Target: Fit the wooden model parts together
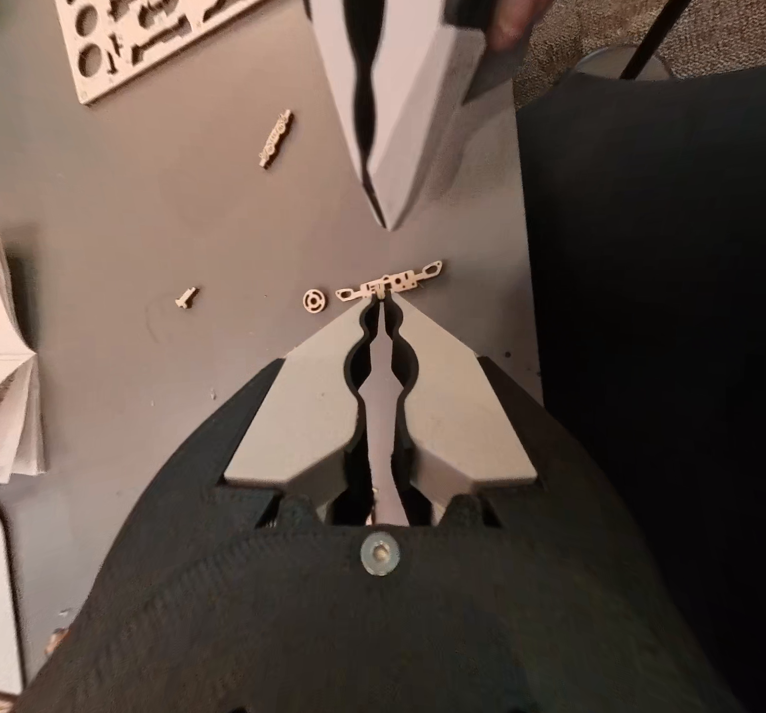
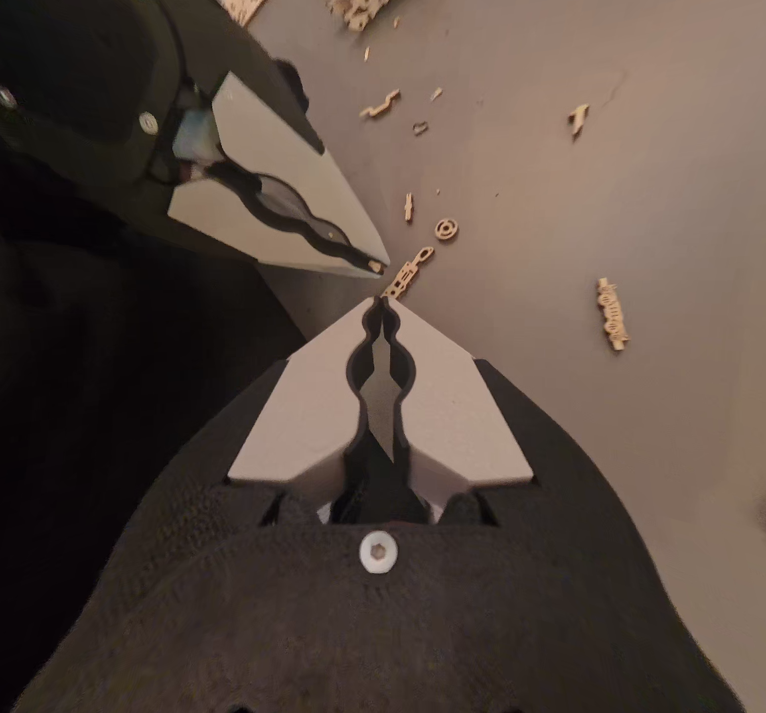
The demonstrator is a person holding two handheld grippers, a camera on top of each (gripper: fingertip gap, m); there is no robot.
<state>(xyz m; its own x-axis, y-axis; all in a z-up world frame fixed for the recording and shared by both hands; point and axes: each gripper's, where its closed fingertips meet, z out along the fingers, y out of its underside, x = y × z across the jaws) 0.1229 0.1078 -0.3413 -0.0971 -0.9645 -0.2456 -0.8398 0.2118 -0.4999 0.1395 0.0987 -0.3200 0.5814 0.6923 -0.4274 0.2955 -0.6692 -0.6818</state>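
Left wrist view shows the left gripper [image 1: 382, 297] pinched shut on a tiny wooden peg [image 1: 380, 296]. Only the peg's end shows between the tips, which sit right at the middle of the slotted link piece [image 1: 389, 281]. The link lies flat on the grey bench [image 1: 207, 216], close to the edge that borders a dark drop-off. The right gripper [image 1: 383, 225] hangs over the same spot with its jaws together and nothing visible between them.

In the right wrist view that gripper's tips cover the near end of the link. Whether they press on it or hover above it cannot be told.

The likeliest failure is the unclamped link sliding or pivoting when the peg pushes in, perhaps off that nearby edge. A peg held by so little could also twist in the pads or spring out, and if it enters tilted it could jam or crack the thin web around the slot. With both noses crowding one small place, they could knock each other, or flick the spoked ring [image 1: 315, 302] lying just beside the link's end. Both views are blurred at the tips, so peg-to-hole alignment is hard to judge.
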